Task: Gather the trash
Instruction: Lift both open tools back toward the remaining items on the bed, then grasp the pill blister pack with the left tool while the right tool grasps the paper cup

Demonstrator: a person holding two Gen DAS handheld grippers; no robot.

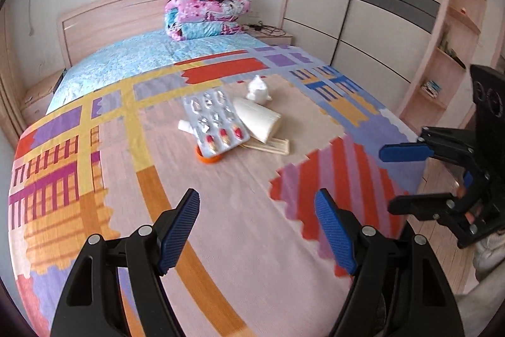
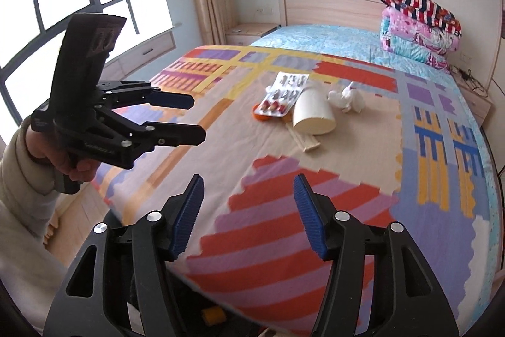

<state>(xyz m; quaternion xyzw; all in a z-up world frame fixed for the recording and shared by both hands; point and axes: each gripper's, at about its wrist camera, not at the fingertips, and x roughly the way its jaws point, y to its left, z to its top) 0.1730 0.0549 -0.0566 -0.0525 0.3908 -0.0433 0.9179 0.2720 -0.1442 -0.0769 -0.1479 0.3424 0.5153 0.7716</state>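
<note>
On the bed, a pill pack lies lengthwise toward the headboard, touching a tipped white cup whose mouth faces the foot. Left claw and right claw hang apart, empty, well short of the pack.

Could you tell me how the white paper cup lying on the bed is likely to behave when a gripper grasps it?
The paper cup lies on its side, so a nudge would probably roll it in a curve. It looks thin-walled and light, so a firm squeeze may crush it. It rests partly on the blister pack, which may shift.
</note>
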